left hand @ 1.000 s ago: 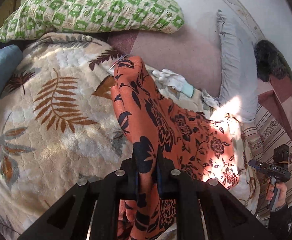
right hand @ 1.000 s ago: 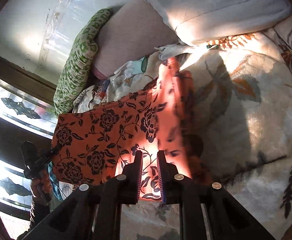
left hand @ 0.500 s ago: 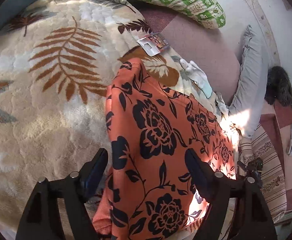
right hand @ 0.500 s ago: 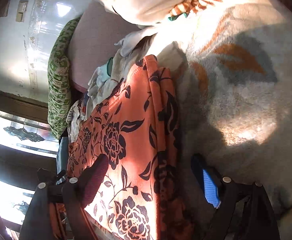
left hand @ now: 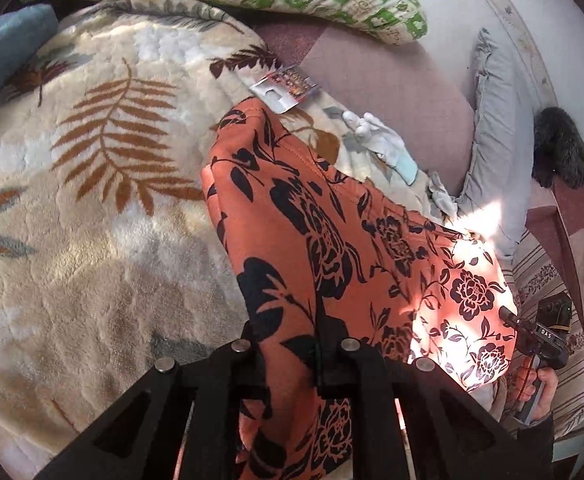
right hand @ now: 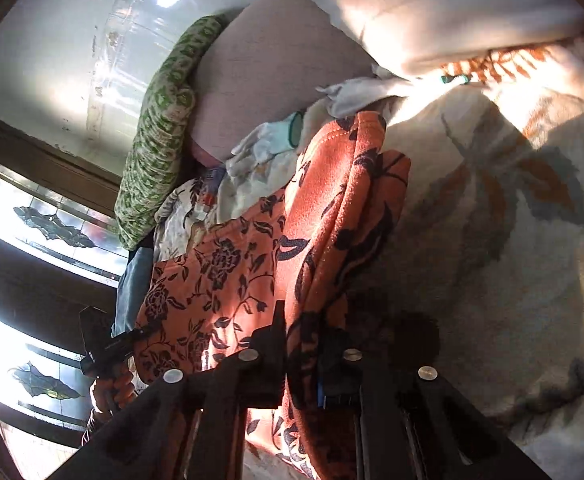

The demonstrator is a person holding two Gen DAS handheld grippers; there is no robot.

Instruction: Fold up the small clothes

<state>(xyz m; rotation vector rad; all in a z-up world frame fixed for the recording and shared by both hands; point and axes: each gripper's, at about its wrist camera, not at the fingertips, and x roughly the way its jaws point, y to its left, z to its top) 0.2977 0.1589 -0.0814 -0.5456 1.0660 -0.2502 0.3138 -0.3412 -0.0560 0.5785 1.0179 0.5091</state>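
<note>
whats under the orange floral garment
The orange floral garment lies on a cream leaf-print blanket, which shows all around it. Whatever sits directly beneath the cloth is covered and cannot be seen.

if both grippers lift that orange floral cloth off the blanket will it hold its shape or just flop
Probably flop: the orange floral cloth already drapes in soft folds over the leaf-print blanket. It looks light and fleecy, so it should sag between the left hand-held gripper and the right hand-held gripper. Likely not slippery, since both are pinching bunched fabric.
</note>
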